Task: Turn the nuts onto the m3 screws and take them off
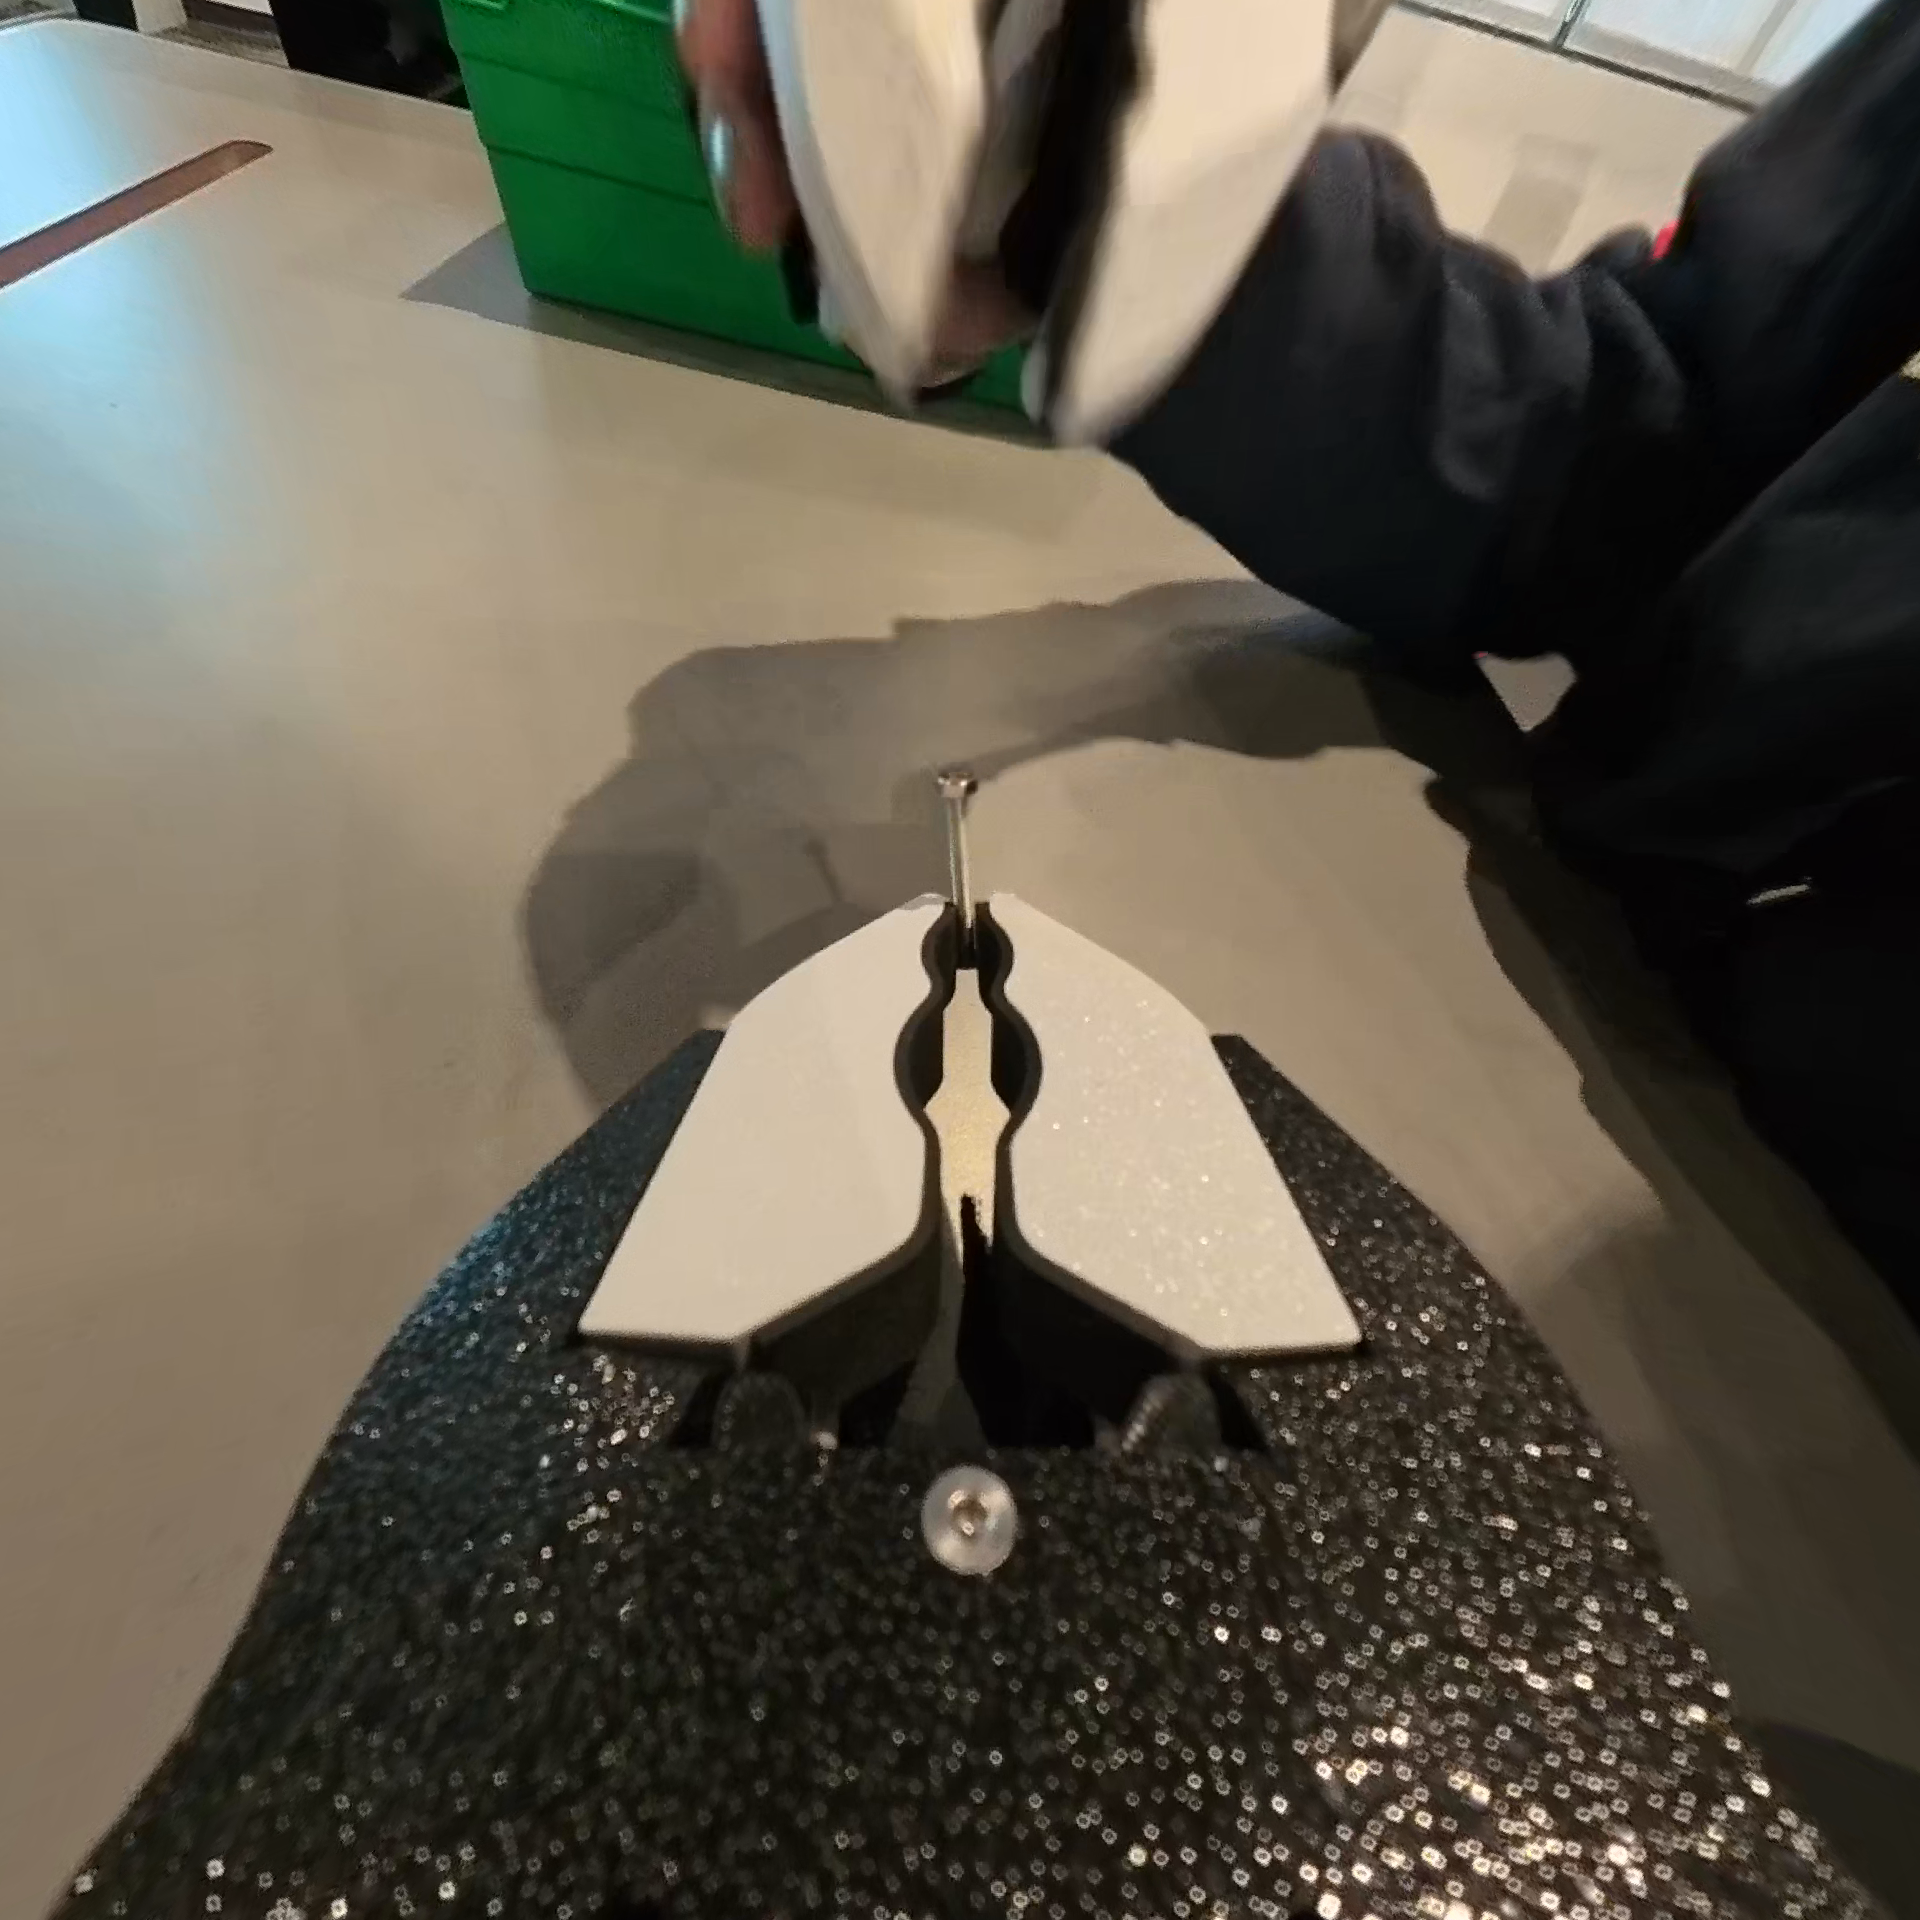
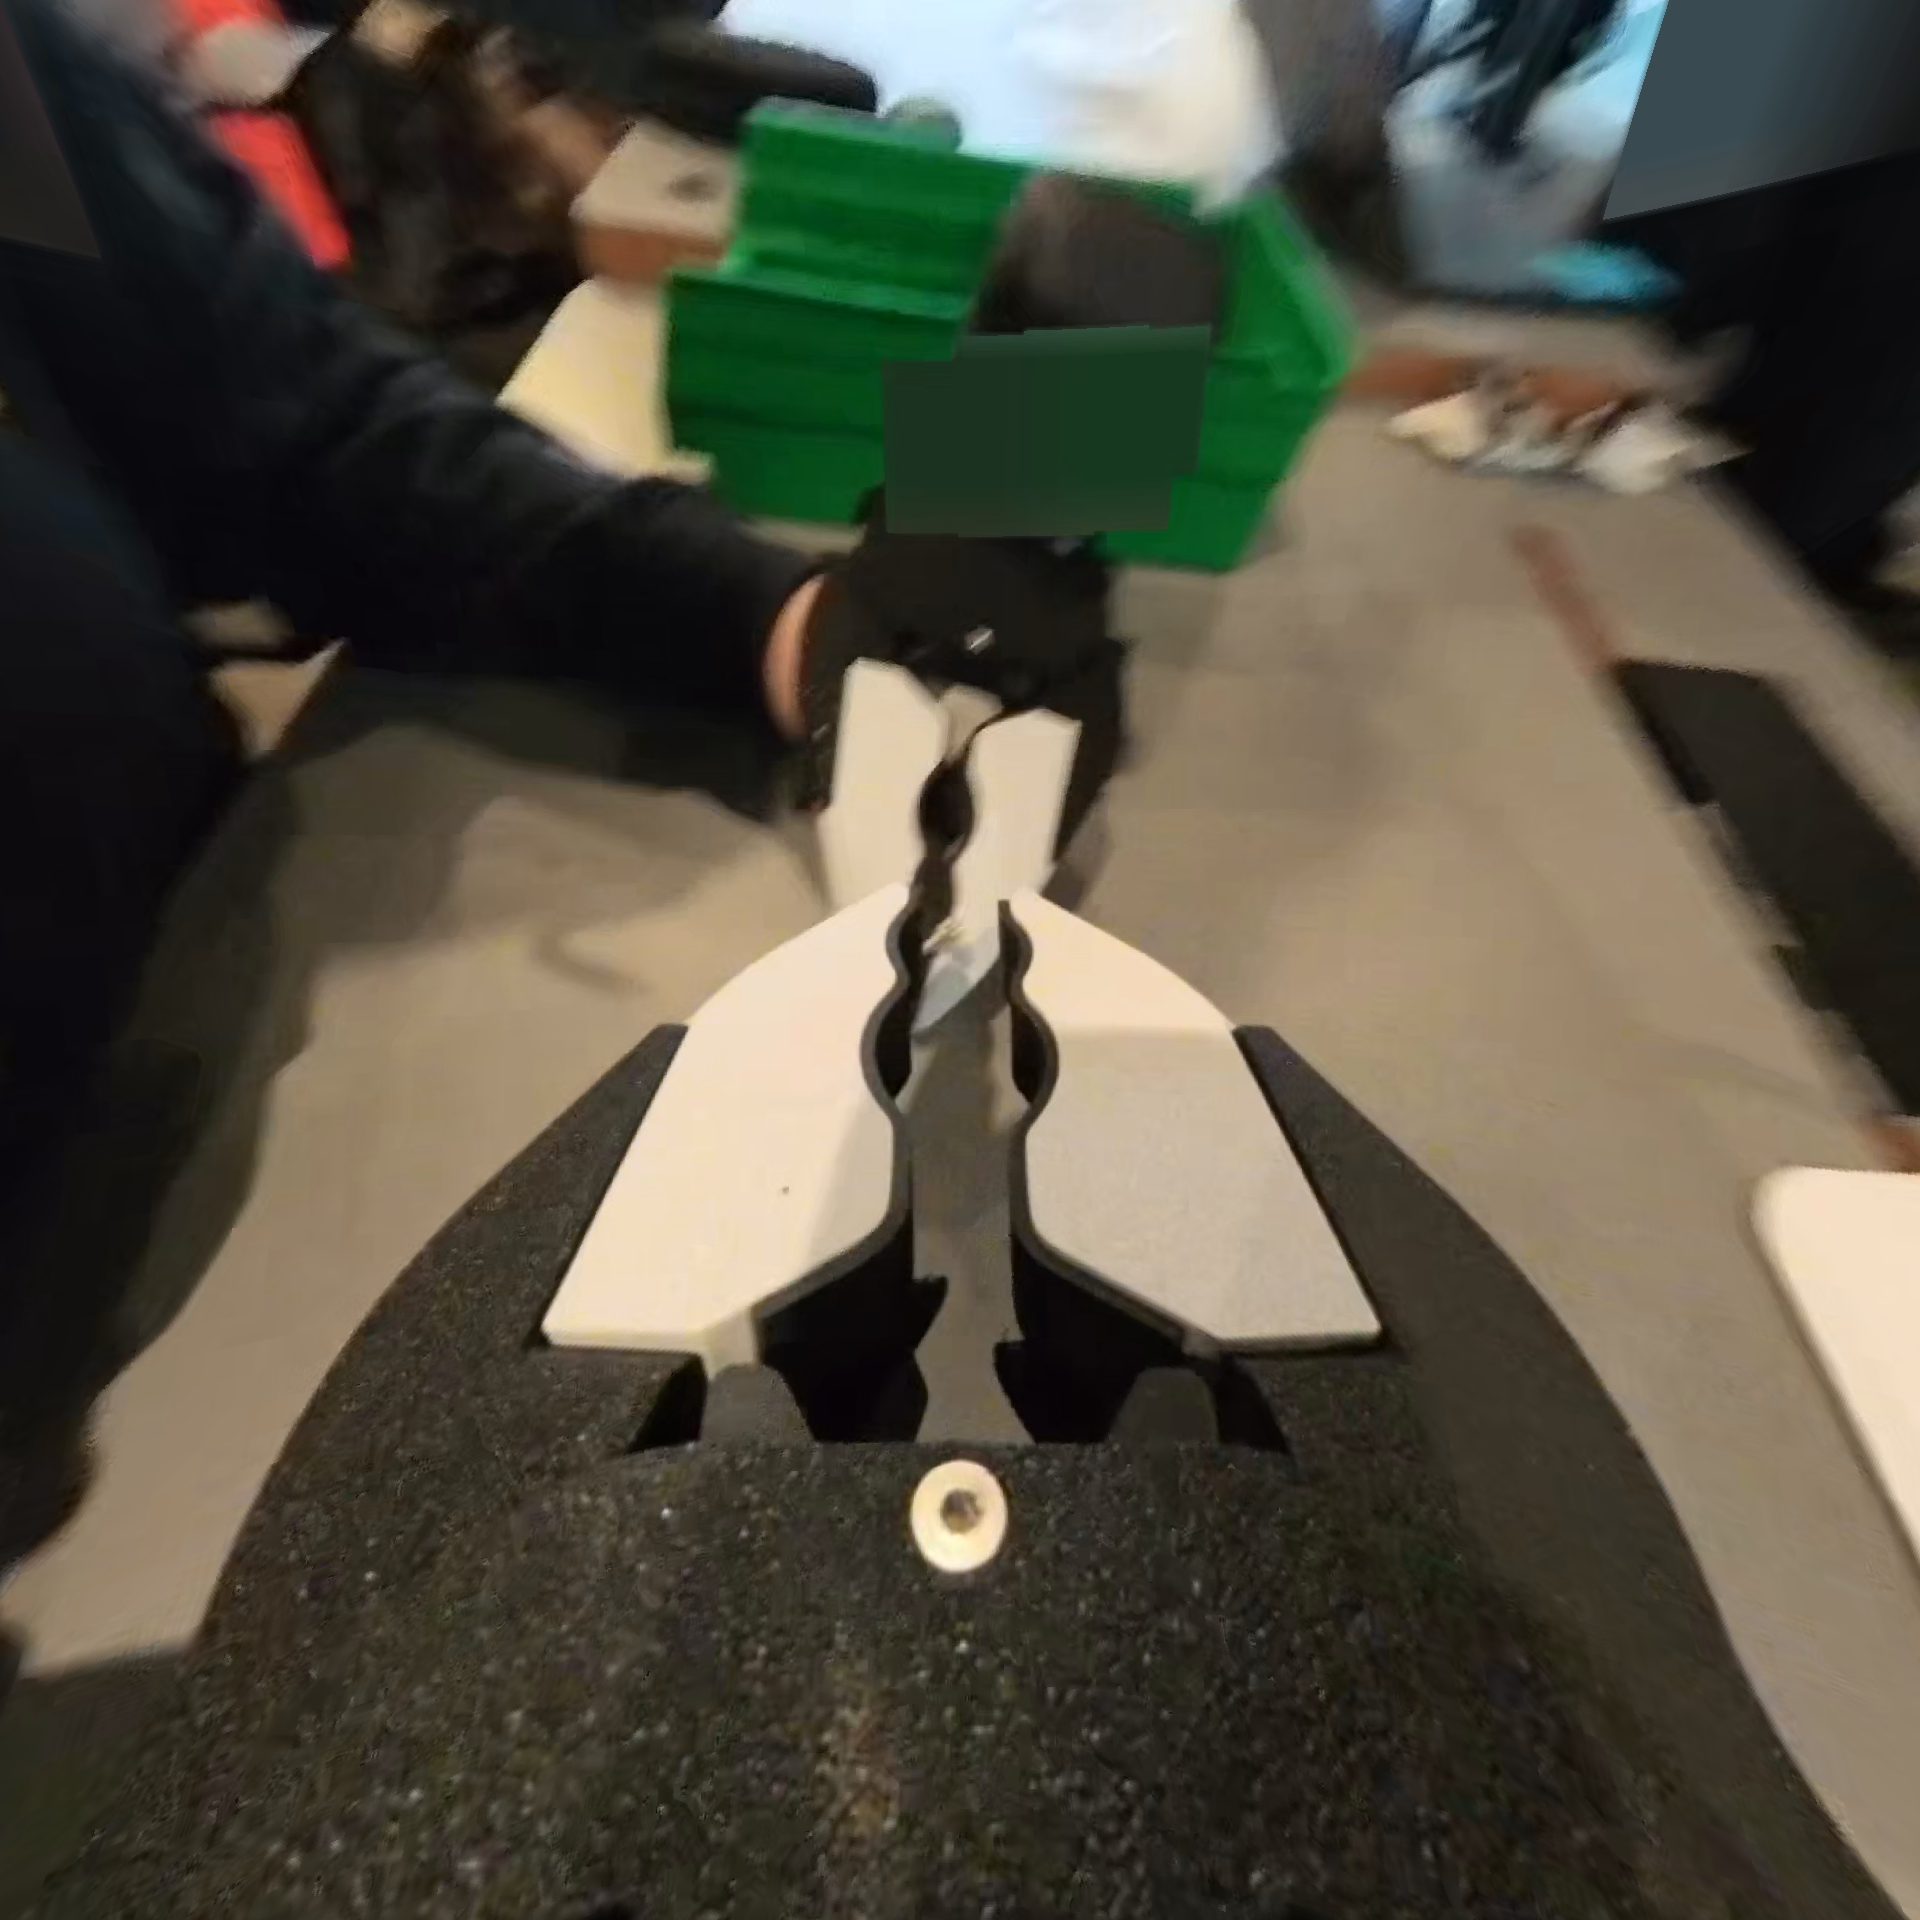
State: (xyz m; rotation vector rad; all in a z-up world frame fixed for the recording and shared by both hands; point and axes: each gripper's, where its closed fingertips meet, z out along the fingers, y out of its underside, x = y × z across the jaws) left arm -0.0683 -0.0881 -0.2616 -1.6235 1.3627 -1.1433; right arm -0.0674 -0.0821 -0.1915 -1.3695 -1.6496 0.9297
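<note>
Two grippers are in your hands, each with a pair of pale grey fingers on a black speckled body. Your left gripper (image 1: 966, 914) has its tips pinched on one thin silver screw (image 1: 957, 847), clamped at its lower end so the shaft stands up past the fingertips. One small silver nut (image 1: 953, 784) sits at the screw's far end, seen against the beige tabletop (image 1: 312, 727) below. Your right gripper (image 2: 961, 914) has its fingers a narrow way apart, and you can see clear space between the black wavy pads; nothing is pressed between them, so it holds nothing. In the left wrist view that right gripper hangs blurred above the screw, well clear of the nut, with one black sleeve (image 1: 1455, 416) behind it. In the right wrist view the left gripper shows just beyond the right fingertips, its two fingers close together, and a faint silvery streak between the right pads may be the screw, though the blur makes it too hard to tell. One green plastic bin (image 1: 623, 208) stands at the far side of the table. One white flat object (image 2: 1849, 1299) lies at the right edge of the right wrist view, and one dark flat strip (image 2: 1766, 790) lies farther back on the table.
</note>
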